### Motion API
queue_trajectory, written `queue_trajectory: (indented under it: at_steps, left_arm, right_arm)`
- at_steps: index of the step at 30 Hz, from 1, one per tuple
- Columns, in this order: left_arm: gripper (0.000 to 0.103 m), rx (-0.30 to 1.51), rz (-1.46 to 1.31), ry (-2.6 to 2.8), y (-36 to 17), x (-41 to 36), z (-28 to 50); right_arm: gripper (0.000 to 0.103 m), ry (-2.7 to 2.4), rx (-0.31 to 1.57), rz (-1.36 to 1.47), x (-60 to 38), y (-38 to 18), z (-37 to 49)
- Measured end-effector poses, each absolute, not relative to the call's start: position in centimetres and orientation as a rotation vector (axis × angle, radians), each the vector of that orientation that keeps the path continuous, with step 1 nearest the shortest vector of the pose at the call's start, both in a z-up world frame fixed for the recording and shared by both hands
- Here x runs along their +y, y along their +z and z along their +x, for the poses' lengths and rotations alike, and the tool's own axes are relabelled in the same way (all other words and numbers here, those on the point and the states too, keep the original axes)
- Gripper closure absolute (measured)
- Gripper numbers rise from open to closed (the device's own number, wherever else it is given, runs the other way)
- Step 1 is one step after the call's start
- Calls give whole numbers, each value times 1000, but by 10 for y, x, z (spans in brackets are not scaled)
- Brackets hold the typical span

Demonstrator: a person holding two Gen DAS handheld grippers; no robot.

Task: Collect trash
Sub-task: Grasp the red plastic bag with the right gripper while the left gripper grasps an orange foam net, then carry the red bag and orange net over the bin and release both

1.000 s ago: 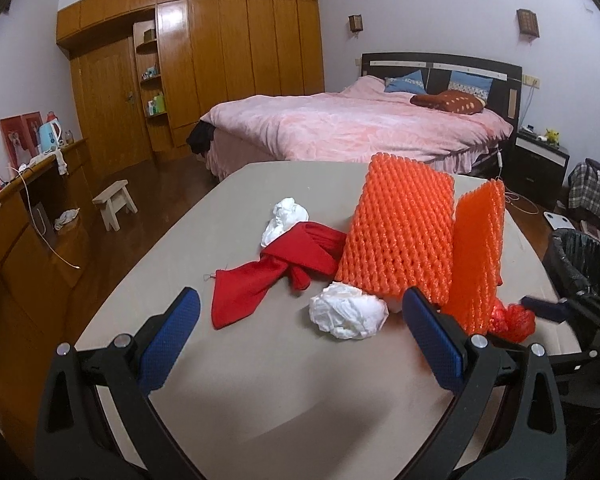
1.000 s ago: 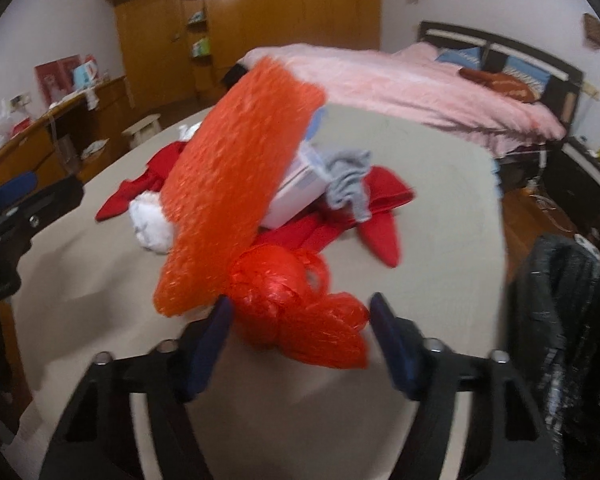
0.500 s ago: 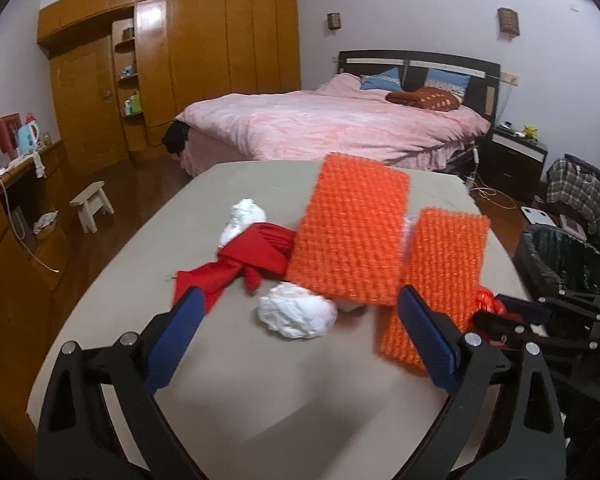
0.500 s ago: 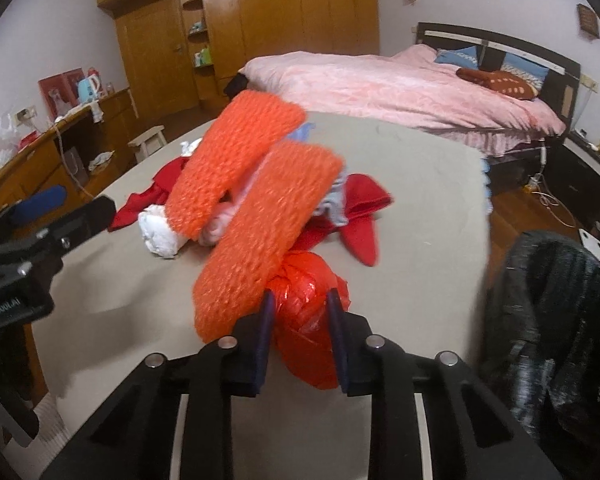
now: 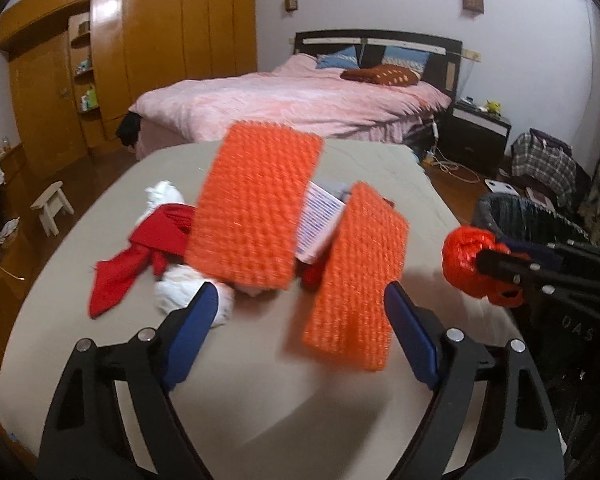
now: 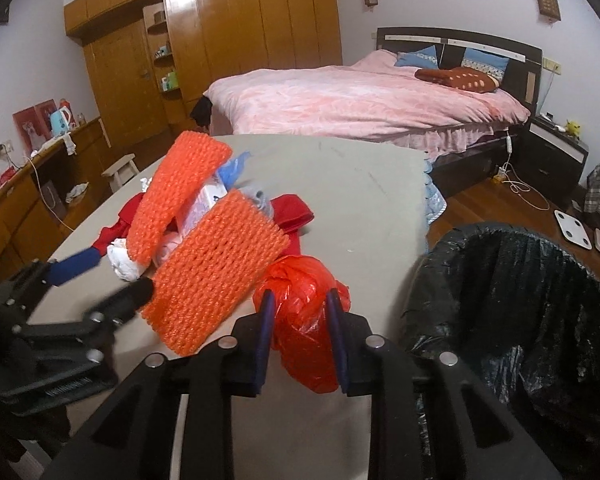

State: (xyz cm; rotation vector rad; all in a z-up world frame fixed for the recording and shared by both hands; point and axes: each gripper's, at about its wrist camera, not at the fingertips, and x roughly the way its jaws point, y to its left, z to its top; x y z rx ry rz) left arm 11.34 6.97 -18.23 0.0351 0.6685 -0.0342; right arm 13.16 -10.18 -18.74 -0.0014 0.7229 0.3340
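Bedroom: pink-covered bed (image 5: 300, 108) at 12 o'clock, wooden wardrobe (image 5: 148, 48) at 10–11 o'clock, beige table (image 5: 236, 384) in the foreground with the clutter on it.

Right gripper (image 6: 300, 336): clamped on a crumpled red plastic bag (image 6: 300, 320), both pads pressing its sides. In the left wrist view the bag (image 5: 466, 264) sits at 3 o'clock, clear of the tabletop, just in front of the black-lined trash bin (image 5: 528, 220). In the right wrist view the bin (image 6: 512, 300) fills 3–4 o'clock, just beside the table edge.

Left gripper (image 5: 300, 324): jaws closing, pads not touching anything. Nearer orange foam net (image 5: 356, 276) stands between the pads, closer to the right one; this part of the view is blurred, so exact clearance is unclear.

Pile at table centre:
- second orange foam net (image 5: 256, 204) at 12 o'clock from the left gripper, tilted, leaning on a printed white box (image 5: 318, 220)
- red cloth (image 5: 140, 252) at 10 o'clock, spread flat
- white paper wad (image 5: 180, 296) just beyond the left pad, touching the red cloth
- another white wad (image 5: 164, 194) further back at 11 o'clock
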Motion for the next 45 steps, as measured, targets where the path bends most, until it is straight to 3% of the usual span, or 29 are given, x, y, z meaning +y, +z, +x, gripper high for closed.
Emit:
queue_trajectory:
  at_steps: [4, 7, 9, 11, 30, 45]
  left_arm:
    - [30, 706, 43, -57, -194, 62, 124]
    - [51, 754, 22, -111, -204, 59, 132]
    - [75, 775, 1, -147, -208, 58, 135]
    - [90, 779, -10, -169, -209, 56, 135]
    - [92, 638, -3, -188, -137, 24, 106]
    - [92, 622, 52, -388, -119, -65, 108]
  right_arm:
    - [77, 333, 727, 10, -105, -189, 132]
    - [77, 337, 728, 10, -107, -190, 131]
    - [77, 339, 730, 13, -108, -190, 131]
    - [77, 341, 728, 15, -108, -188, 130]
    - [77, 288, 599, 67, -147, -130, 109]
    - [77, 58, 570, 115, -244, -120, 87]
